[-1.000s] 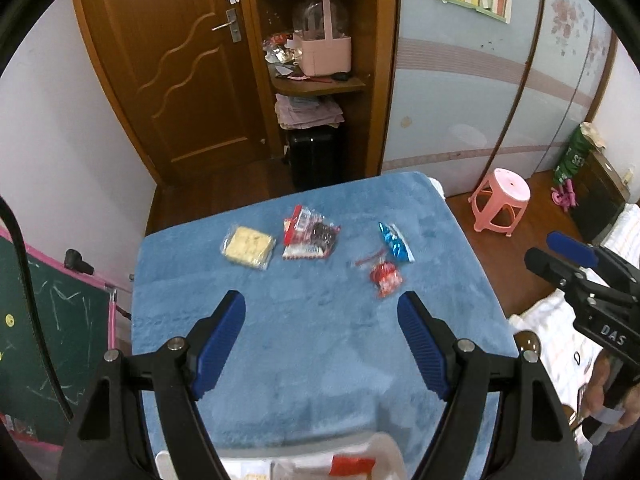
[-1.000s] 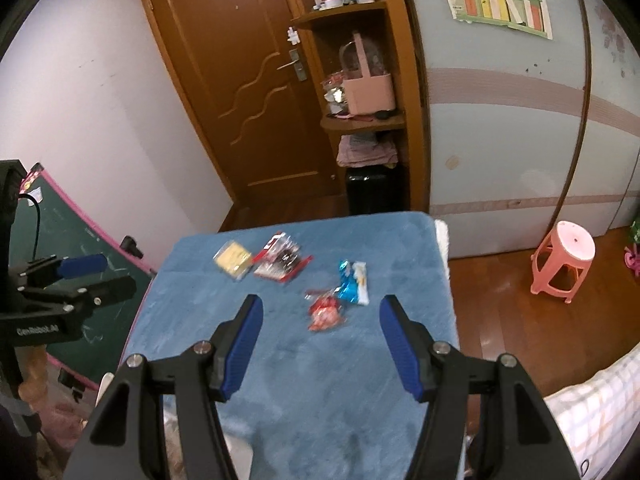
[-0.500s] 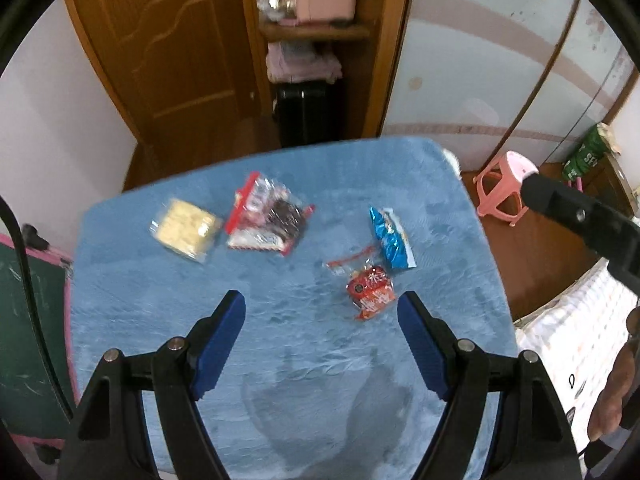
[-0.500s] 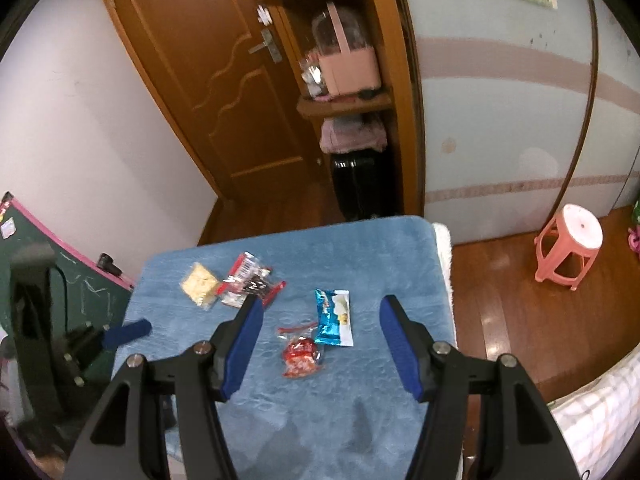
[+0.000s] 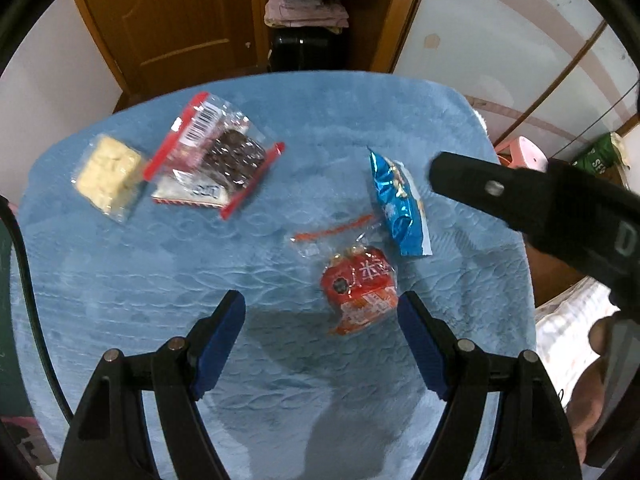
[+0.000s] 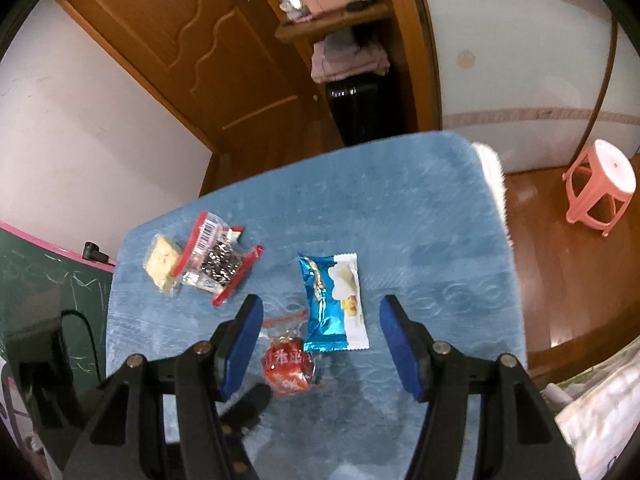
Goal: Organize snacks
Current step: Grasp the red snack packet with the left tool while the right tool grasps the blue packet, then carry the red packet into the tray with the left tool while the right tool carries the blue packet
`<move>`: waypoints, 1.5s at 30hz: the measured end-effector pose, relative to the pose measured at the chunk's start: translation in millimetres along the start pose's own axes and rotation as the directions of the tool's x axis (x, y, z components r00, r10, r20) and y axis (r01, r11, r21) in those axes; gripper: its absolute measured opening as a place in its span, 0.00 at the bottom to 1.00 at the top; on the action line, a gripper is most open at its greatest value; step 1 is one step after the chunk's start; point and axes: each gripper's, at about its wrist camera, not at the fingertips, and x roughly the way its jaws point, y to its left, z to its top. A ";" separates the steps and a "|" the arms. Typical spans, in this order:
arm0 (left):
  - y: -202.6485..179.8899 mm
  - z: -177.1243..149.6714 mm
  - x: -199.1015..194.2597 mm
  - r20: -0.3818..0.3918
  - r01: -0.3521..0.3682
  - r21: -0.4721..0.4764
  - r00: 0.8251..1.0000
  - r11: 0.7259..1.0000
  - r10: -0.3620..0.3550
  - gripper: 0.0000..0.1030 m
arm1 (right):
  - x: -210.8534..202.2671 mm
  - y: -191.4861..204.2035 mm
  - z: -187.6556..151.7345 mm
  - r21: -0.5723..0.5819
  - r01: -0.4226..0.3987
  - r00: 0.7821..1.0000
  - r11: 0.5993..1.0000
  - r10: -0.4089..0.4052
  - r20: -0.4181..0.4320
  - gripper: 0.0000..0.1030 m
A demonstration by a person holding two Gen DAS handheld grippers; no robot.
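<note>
Several snacks lie on a blue cloth-covered table. A red snack pack lies just ahead of my open, empty left gripper, toward its right finger. A blue and white packet lies beyond it. A clear red-edged bag of dark pieces and a yellow cracker pack lie far left. My right gripper is open and empty, hovering over the blue packet and the red pack. The bag and crackers lie to its left.
The right gripper's body crosses the right of the left wrist view. A pink stool stands on the wooden floor right of the table. A green chalkboard stands at the left. A wooden door and shelf are behind.
Both grippers have moved forward and down toward the snacks, which now look larger. The right gripper now sits over the blue packet; the left nears the red pack.
</note>
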 end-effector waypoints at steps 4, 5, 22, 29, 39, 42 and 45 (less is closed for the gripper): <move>-4.5 -2.7 12.8 -0.003 0.009 -0.006 1.000 1.000 -0.009 0.75 | 23.4 -1.3 0.8 -0.014 0.012 0.999 1.000 -0.012 -0.040 0.59; -4.8 -2.4 15.9 -0.003 0.012 -0.013 1.000 1.000 -0.012 0.75 | 28.9 -1.5 0.4 -0.017 0.016 0.999 1.000 -0.017 -0.051 0.59; -8.3 -9.0 41.5 -0.008 0.165 -0.115 0.986 0.980 -0.167 0.48 | 64.7 -11.9 -3.5 -0.050 0.048 0.993 0.998 -0.052 -0.101 0.38; -8.4 -4.6 34.8 0.003 0.149 -0.099 0.989 0.984 -0.149 0.46 | 60.2 -4.0 -7.0 -0.110 0.093 0.992 0.990 -0.102 -0.072 0.32; 10.5 -6.8 -26.1 0.078 0.143 -0.090 0.988 0.986 -0.136 0.46 | 12.4 3.0 -11.8 -0.089 0.075 0.997 0.993 -0.074 0.015 0.31; 17.1 -12.4 -53.2 0.108 0.143 -0.079 0.985 0.987 -0.134 0.46 | -11.8 10.0 -16.0 -0.089 0.065 0.997 0.994 -0.061 0.050 0.31; 26.3 -20.2 -79.4 0.135 0.127 -0.061 0.984 0.990 -0.118 0.46 | -39.2 21.9 -24.3 -0.101 0.056 0.995 0.993 -0.048 0.084 0.31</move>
